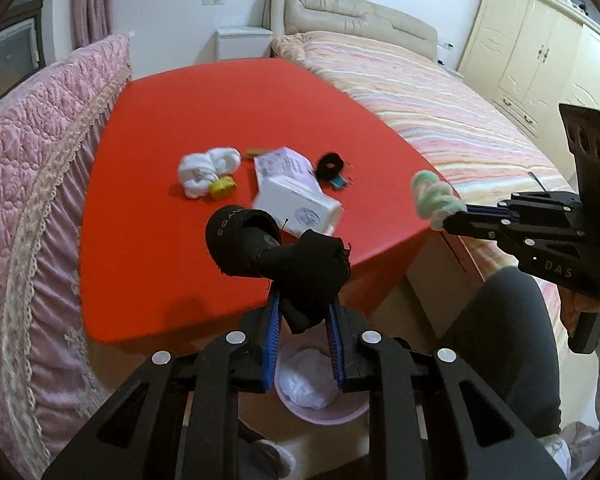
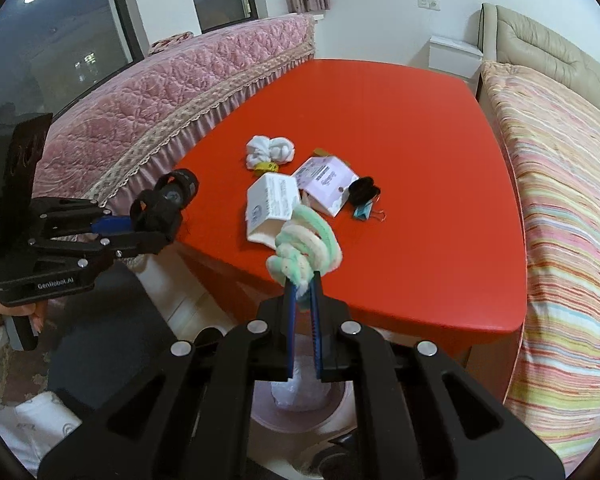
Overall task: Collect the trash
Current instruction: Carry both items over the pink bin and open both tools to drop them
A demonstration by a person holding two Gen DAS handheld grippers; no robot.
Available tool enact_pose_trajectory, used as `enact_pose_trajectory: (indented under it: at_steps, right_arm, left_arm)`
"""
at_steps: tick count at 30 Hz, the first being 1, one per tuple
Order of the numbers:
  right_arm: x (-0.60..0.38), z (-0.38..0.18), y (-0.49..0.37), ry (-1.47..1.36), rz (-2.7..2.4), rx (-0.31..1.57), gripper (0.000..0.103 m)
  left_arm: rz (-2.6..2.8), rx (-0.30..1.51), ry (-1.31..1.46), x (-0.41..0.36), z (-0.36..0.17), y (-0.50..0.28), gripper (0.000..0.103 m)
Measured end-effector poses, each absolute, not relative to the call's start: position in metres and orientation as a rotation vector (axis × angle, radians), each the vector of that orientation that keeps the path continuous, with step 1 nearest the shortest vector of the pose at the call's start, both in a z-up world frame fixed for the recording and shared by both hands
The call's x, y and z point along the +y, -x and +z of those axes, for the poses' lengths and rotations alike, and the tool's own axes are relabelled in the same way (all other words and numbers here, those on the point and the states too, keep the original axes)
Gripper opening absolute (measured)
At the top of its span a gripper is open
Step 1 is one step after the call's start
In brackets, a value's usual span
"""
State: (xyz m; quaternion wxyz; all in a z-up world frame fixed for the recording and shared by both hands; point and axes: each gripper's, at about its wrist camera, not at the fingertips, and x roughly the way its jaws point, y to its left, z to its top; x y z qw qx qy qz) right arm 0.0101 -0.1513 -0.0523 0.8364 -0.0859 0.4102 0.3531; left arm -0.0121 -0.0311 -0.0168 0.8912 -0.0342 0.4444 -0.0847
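Note:
My left gripper is shut on a black rolled fabric piece and holds it over the near edge of the red table. It also shows in the right wrist view. My right gripper is shut on a green and cream fuzzy twisted piece, also seen in the left wrist view. A pink trash bin with a white bag stands on the floor below both grippers. On the table lie a white box, a lilac box, a white cloth wad, a yellow wrapper and a black scrunchie.
A pink quilted sofa borders the table on the left. A striped bed runs along the right. A teal binder clip lies by the scrunchie. The person's leg is beside the bin.

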Motion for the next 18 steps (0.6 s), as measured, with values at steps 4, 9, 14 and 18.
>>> enact_pose_trajectory:
  at_steps: [4, 9, 14, 18]
  right_arm:
    - [-0.152, -0.063, 0.003, 0.191, 0.763, 0.899, 0.006]
    - [-0.151, -0.082, 0.012, 0.192, 0.781, 0.946, 0.006]
    - [-0.147, -0.094, 0.015, 0.195, 0.806, 0.978, 0.009]
    - [-0.145, -0.099, 0.014, 0.208, 0.790, 0.986, 0.037]
  left_arm:
    - [-0.192, 0.940, 0.071, -0.040, -0.025, 0.023, 0.021]
    - [-0.205, 0.956, 0.081, -0.042, -0.032, 0.031, 0.021]
    - [-0.214, 0.963, 0.087, -0.044, -0.034, 0.035, 0.021]
    - [-0.221, 0.961, 0.088, -0.044, -0.033, 0.034, 0.021]
